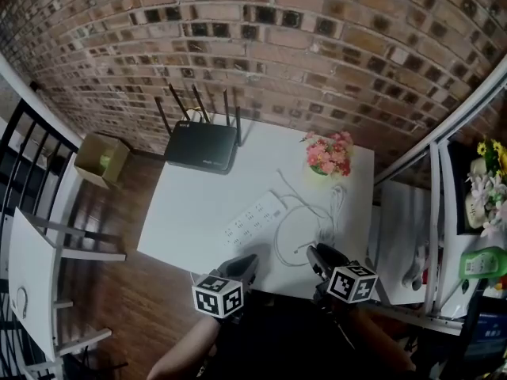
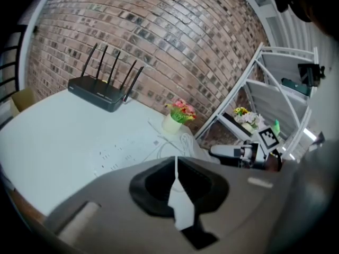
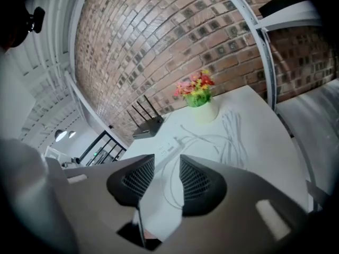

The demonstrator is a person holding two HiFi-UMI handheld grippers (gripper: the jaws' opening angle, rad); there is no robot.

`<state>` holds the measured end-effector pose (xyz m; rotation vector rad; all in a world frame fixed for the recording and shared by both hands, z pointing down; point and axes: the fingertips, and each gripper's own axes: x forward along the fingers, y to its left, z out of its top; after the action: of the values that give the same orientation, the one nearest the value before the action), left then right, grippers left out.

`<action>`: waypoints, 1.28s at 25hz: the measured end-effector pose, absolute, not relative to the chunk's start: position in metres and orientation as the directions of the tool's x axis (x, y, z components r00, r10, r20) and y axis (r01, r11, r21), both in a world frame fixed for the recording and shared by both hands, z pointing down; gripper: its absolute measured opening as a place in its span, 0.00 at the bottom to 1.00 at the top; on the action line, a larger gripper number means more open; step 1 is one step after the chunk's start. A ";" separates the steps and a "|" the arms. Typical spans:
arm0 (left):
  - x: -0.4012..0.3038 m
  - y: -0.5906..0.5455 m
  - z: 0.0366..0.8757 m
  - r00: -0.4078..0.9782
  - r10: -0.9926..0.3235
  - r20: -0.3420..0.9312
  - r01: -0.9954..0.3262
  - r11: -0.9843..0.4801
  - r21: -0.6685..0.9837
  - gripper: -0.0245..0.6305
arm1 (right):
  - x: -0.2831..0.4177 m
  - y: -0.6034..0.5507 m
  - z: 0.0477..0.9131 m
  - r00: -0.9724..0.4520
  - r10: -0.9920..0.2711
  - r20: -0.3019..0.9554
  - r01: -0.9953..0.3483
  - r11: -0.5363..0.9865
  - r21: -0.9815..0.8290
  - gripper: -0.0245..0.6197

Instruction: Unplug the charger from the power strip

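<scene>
Noted a black router (image 1: 202, 147) at the back left of the white table (image 1: 186, 212). Found the left gripper (image 1: 247, 261) above the table's near edge, jaws pressed together with nothing in them. Saw the white power strip (image 1: 255, 218) out beyond it, mid-table, lying on a slant with its long axis running from near left to far right. Placed the charger (image 1: 277, 203), as far as could be told, as the small white block at the strip's far right end, plugged in, with its white cable (image 1: 305, 229) looping off toward the right. Found the right gripper (image 1: 314, 252) above the near edge too, jaws standing apart and empty, only table and cable showing through the gap. Judged the right gripper the nearer one to the charger end, which lay ahead of it and slightly left; judged the left nearer the strip's near end, suited to bracing it. Saw a flower pot (image 1: 329, 157) at the back right corner.
</scene>
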<state>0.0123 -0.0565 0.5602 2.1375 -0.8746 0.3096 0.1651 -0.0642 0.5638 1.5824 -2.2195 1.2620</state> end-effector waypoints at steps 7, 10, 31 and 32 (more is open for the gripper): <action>-0.007 -0.066 0.511 0.701 -0.609 0.371 -0.687 -0.440 0.578 0.05 | 0.121 -0.071 0.518 -0.550 -0.720 0.423 -0.773 0.247 -0.585 0.06; -0.013 -0.070 0.496 0.677 -0.639 0.365 -0.710 -0.435 0.554 0.05 | 0.116 -0.077 0.499 -0.571 -0.724 0.386 -0.761 0.290 -0.581 0.05; 0.039 -0.053 0.463 0.723 -0.603 0.338 -0.691 -0.645 0.327 0.05 | 0.111 -0.063 0.451 -0.633 -0.720 0.285 -0.741 0.457 -0.492 0.05; 0.036 -0.052 0.462 0.719 -0.607 0.339 -0.695 -0.642 0.324 0.05 | 0.107 -0.063 0.451 -0.641 -0.714 0.283 -0.736 0.467 -0.489 0.05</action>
<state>0.0360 -0.0522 0.4624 2.4906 -1.0000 0.2767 0.1074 -0.0626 0.4507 1.3139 -2.6579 0.9160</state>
